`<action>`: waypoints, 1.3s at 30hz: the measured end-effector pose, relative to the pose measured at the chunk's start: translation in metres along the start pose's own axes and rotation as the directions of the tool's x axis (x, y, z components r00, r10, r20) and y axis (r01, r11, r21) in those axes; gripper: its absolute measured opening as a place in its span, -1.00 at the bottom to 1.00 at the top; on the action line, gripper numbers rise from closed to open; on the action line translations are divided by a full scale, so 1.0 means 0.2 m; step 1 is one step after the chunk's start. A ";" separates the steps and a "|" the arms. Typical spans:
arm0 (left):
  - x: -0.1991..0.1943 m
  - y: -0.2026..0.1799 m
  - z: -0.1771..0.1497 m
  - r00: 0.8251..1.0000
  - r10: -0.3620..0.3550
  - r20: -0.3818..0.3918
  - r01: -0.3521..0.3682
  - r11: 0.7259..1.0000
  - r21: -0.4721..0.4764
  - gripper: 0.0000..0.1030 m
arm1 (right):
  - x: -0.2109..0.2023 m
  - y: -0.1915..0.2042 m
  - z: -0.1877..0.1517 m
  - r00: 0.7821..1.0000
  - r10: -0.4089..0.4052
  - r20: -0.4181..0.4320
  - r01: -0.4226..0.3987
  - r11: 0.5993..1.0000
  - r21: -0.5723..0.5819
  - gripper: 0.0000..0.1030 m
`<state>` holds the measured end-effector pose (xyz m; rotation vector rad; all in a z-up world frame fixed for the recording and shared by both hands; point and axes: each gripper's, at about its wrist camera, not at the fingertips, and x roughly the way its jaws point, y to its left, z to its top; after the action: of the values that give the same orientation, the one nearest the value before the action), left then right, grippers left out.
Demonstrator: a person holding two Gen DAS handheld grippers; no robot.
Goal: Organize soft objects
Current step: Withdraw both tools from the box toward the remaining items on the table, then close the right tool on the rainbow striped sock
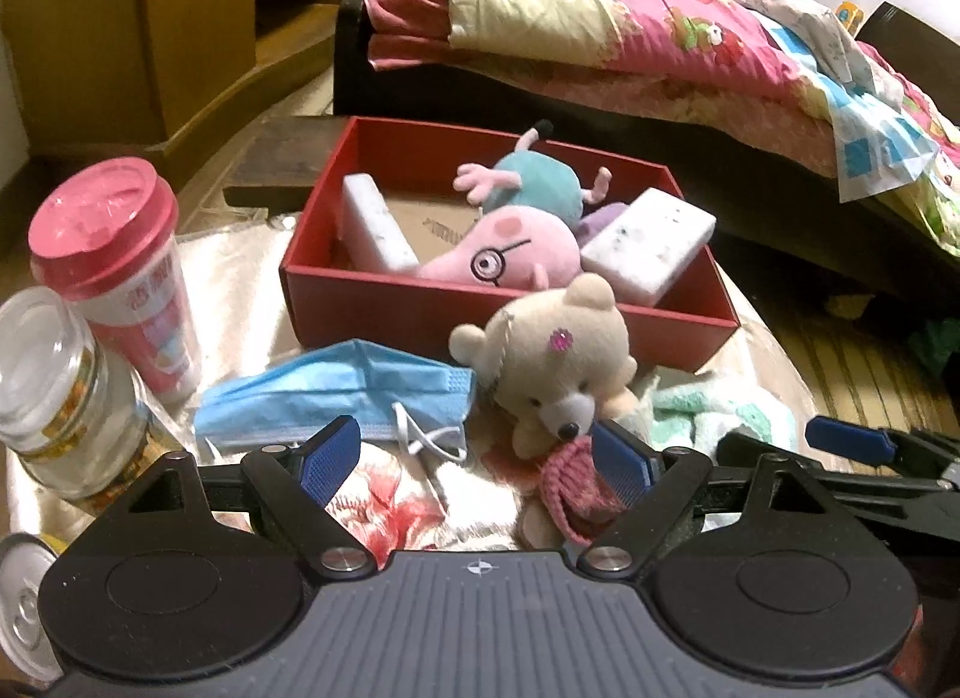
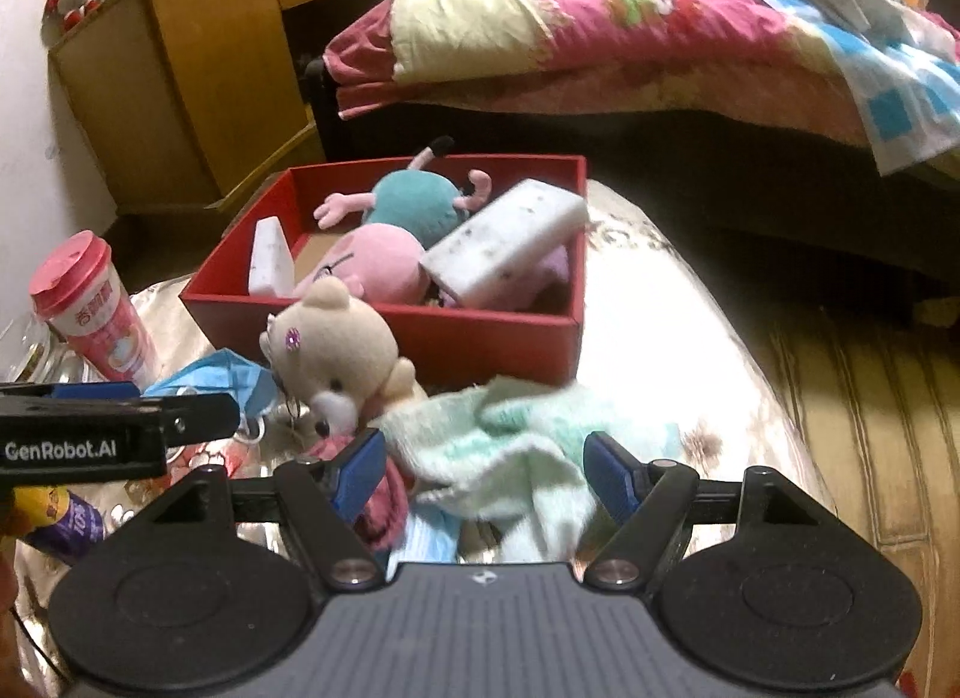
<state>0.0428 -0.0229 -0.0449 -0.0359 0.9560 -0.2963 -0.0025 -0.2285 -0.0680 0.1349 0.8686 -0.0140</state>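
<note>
1. Left gripper (image 1: 477, 452): we record its jaws spread wide with nothing held. They hang over the flowered cloth (image 1: 384, 506); the right blue pad sits just beside the bear's snout and pink scarf.
2. Right gripper (image 2: 485, 473): we find its jaws partly open, straddling the pale green towel (image 2: 510, 440). We cannot tell whether the pads press on it.
3. Beige teddy bear (image 1: 552, 362): it lies on the cloth, head against the front wall of the red box (image 1: 384, 302), face turned toward the grippers, with a pink knitted scarf (image 1: 570, 494) at its neck.
4. Red box, contents: we count a pink pig plush (image 1: 510, 248) with glasses and a teal body, and two white speckled sponge blocks, one (image 1: 375, 224) leaning at the left, one (image 1: 648, 242) tilted at the right.
5. Blue face mask (image 1: 336, 398): it lies flat on the cloth, left of the bear and touching it, ear loops toward the left gripper.
6. Pink-lidded cup (image 1: 114, 272): upright, left of the box.
7. Glass jar (image 1: 60, 392): upright, just in front of the cup.
8. Background: we note a bed with a pink quilt (image 1: 630, 26) behind the box and a wooden cabinet (image 2: 198, 74) at the left.
</note>
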 end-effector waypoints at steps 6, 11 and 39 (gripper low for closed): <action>-0.02 -0.03 -0.02 1.000 -0.021 -0.009 0.021 1.000 0.015 0.60 | -0.06 -0.04 -0.11 0.999 -0.026 -0.023 0.027 0.999 0.032 -0.04; -0.04 -0.05 -0.03 0.999 -0.033 -0.010 0.033 0.999 0.036 0.60 | -0.07 -0.06 -0.19 0.997 -0.055 -0.059 0.057 0.998 0.037 -0.04; 0.04 -0.11 -0.09 0.993 -0.078 -0.091 0.084 0.994 0.064 0.60 | 0.06 -0.04 -0.30 0.973 -0.034 -0.227 0.032 0.999 -0.011 -1.00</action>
<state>0.0275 -0.0445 -0.0587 0.0010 1.0331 -0.4076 -0.0408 -0.2288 -0.1159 0.1166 1.0997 -0.0266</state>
